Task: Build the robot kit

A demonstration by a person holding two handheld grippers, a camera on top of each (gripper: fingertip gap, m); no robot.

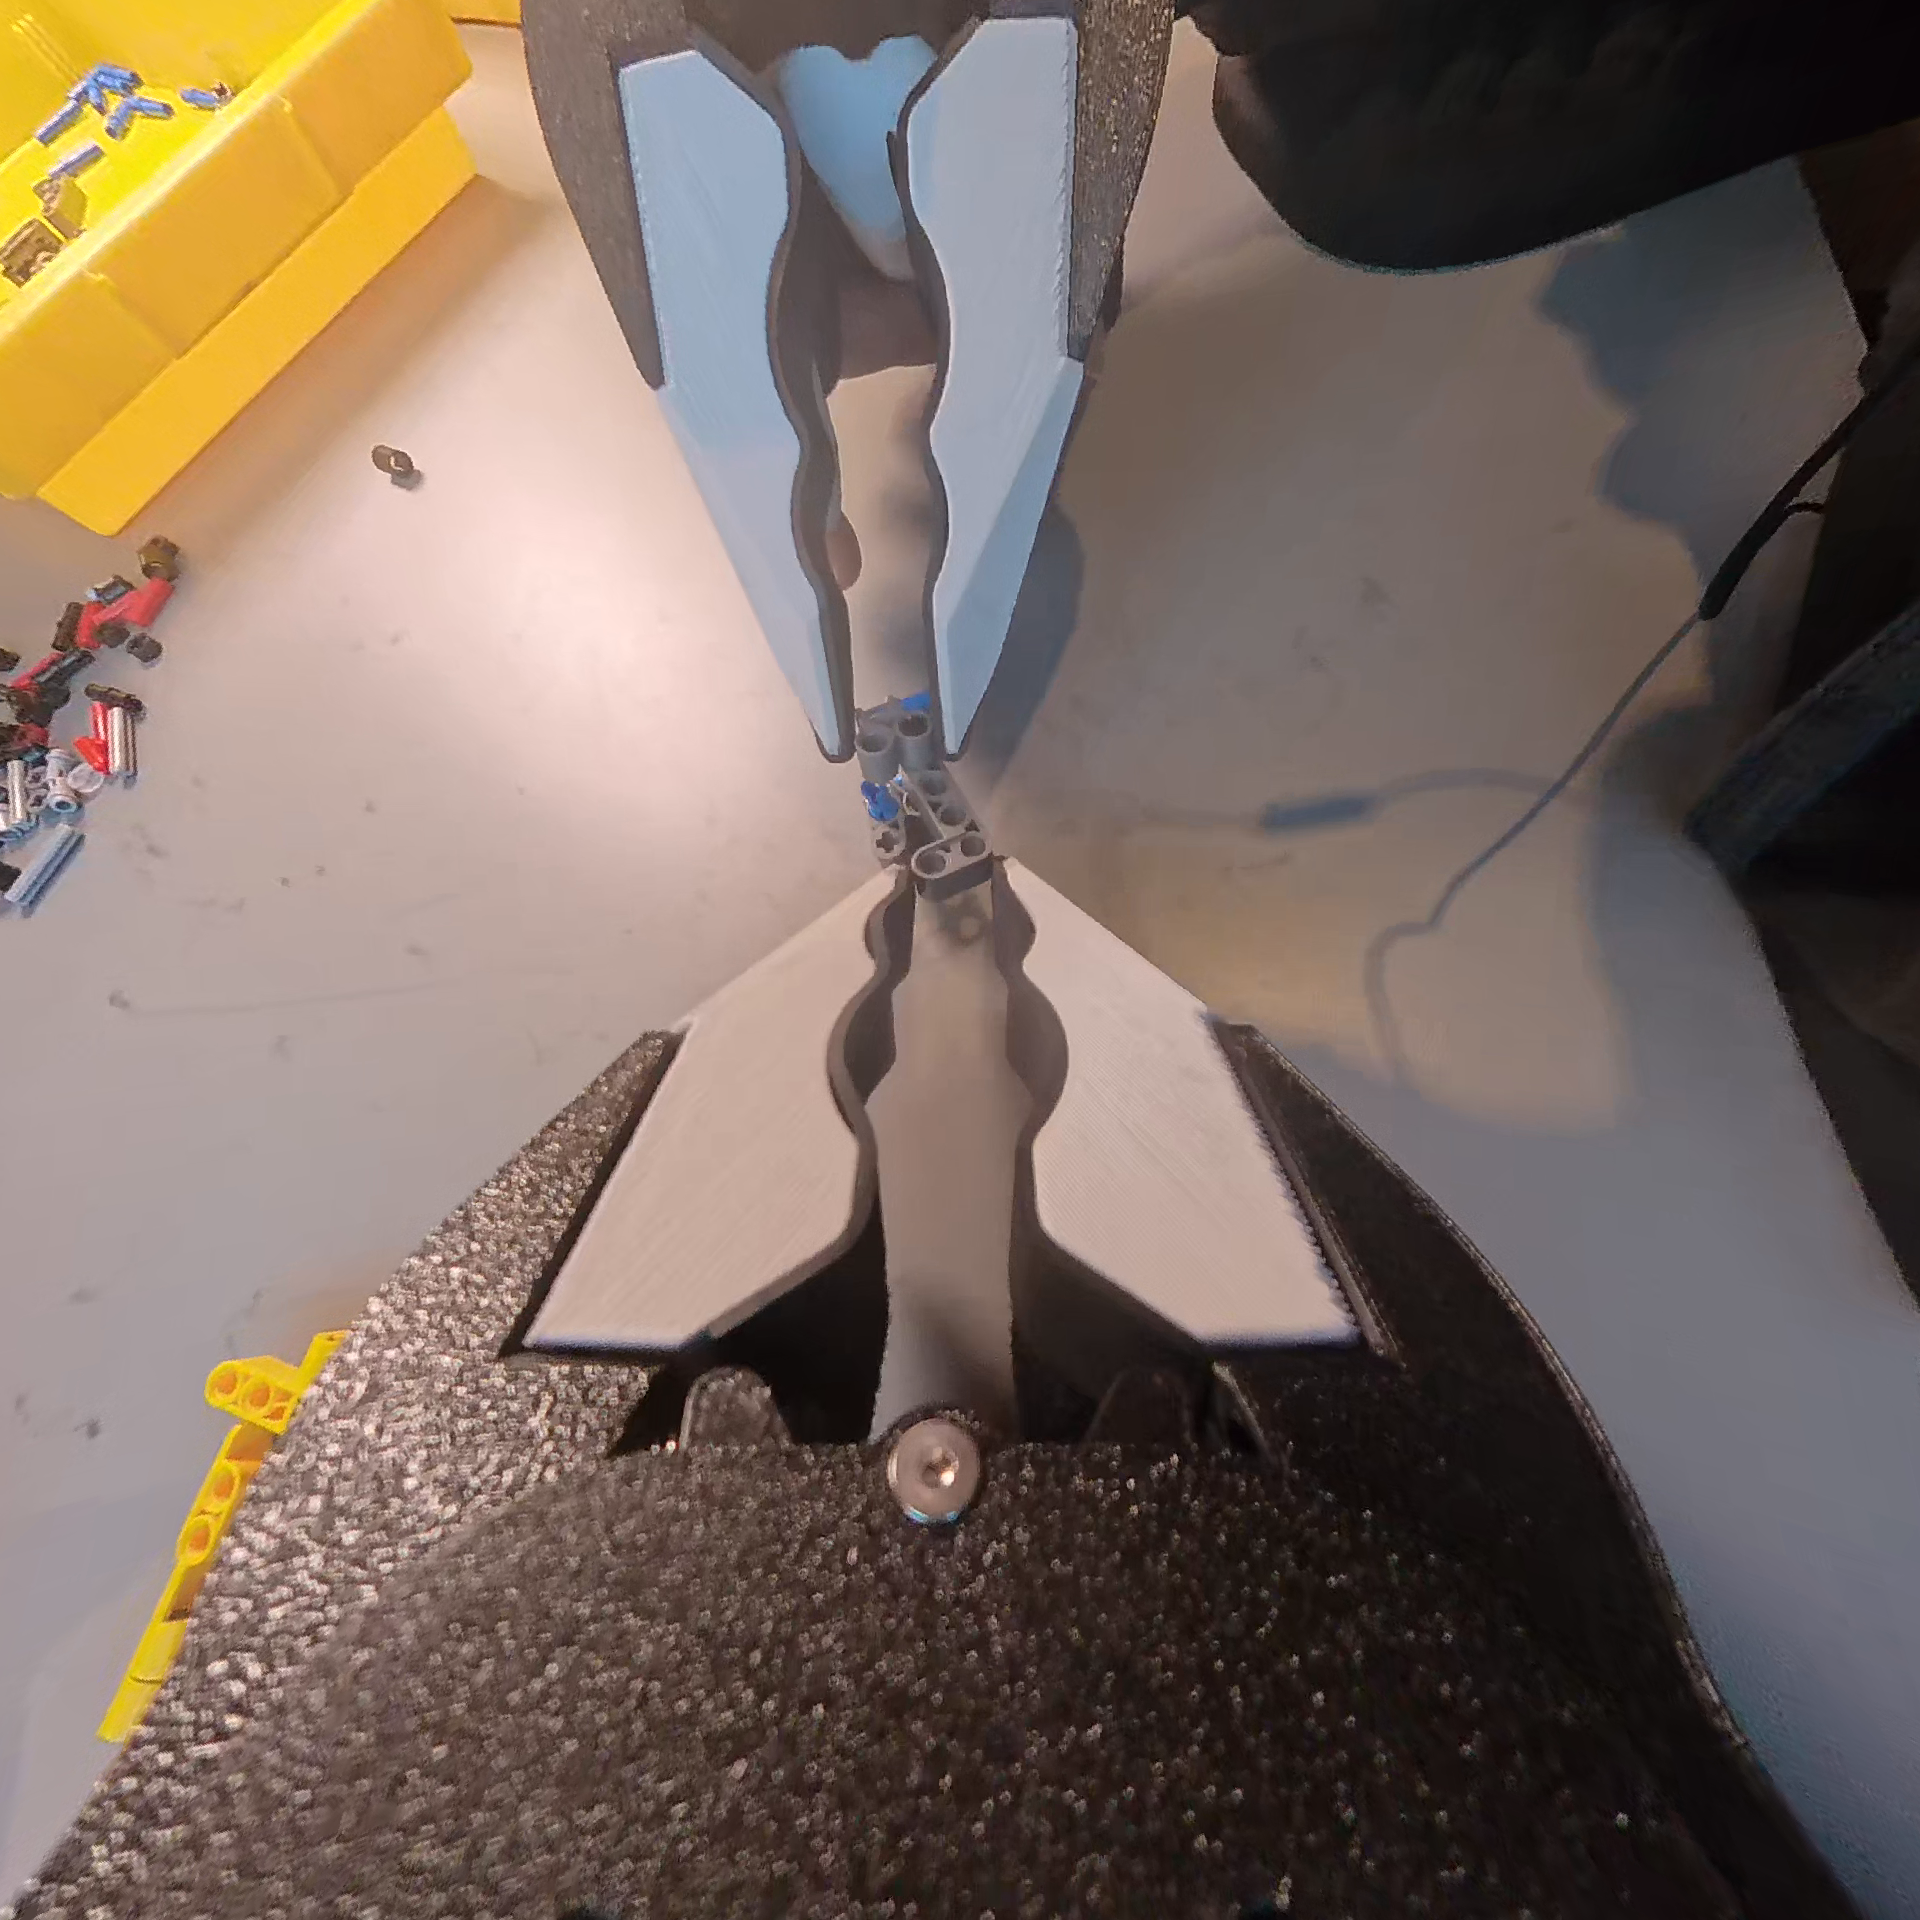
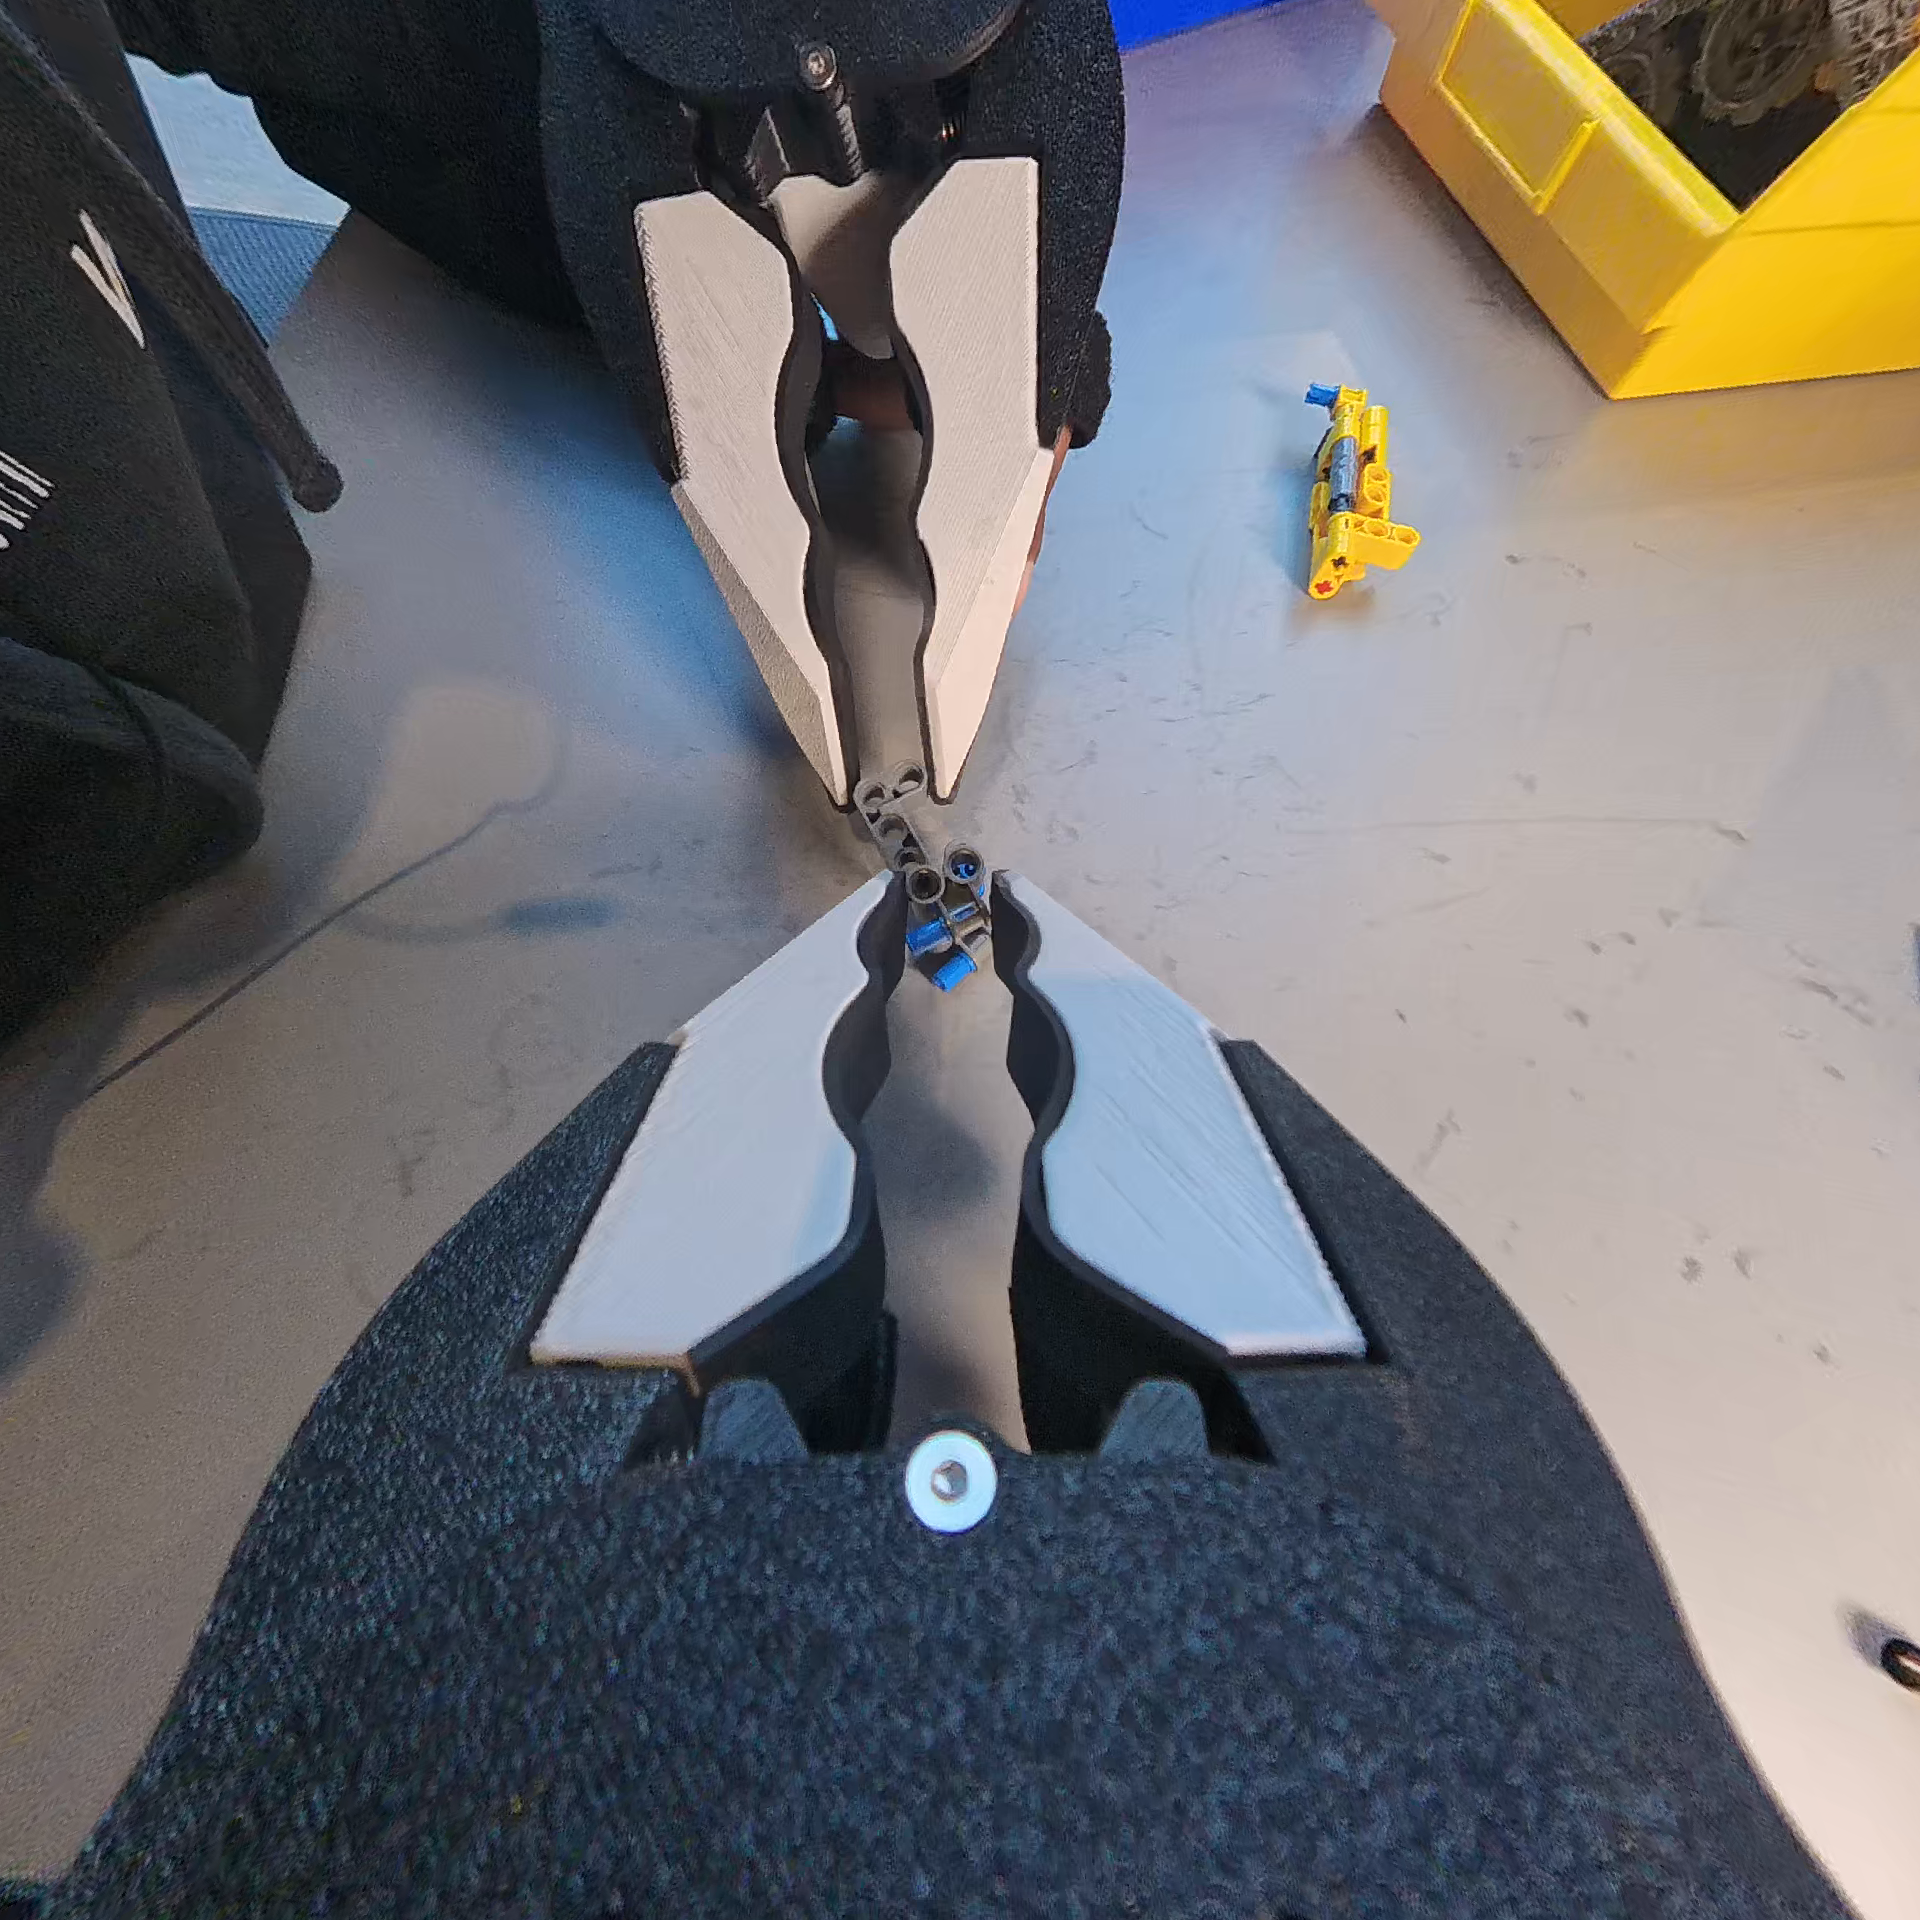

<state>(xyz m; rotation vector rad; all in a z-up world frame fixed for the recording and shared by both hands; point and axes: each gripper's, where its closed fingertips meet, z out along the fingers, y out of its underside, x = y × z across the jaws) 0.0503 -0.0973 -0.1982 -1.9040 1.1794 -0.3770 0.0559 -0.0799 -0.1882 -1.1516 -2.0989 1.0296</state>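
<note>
Assembly: a small grey plastic building-beam assembly with blue pins (image 1: pixel 920 800), held above the grey counter (image 1: pixel 468 987) between both claws.
Left claw (image 1: pixel 951 883): clenched on the assembly's near end.
Right claw (image 2: pixel 940 899): clenched on its opposite end.
Around: two yellow plastic bins, one (image 1: pixel 208 260) with blue pins, one (image 2: pixel 1714 239) with dark gears; one small yellow beam build (image 2: pixel 1351 488); loose red, black, grey pieces (image 1: pixel 73 665).
Hidden: a yellow beam (image 1: pixel 229 1475), partly covered by the left claw's body.

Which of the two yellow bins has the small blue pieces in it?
The yellow bin in the left wrist view, divided into compartments, holds the blue pins. The other yellow bin, in the right wrist view, holds dark, wheel-like parts instead.
</note>
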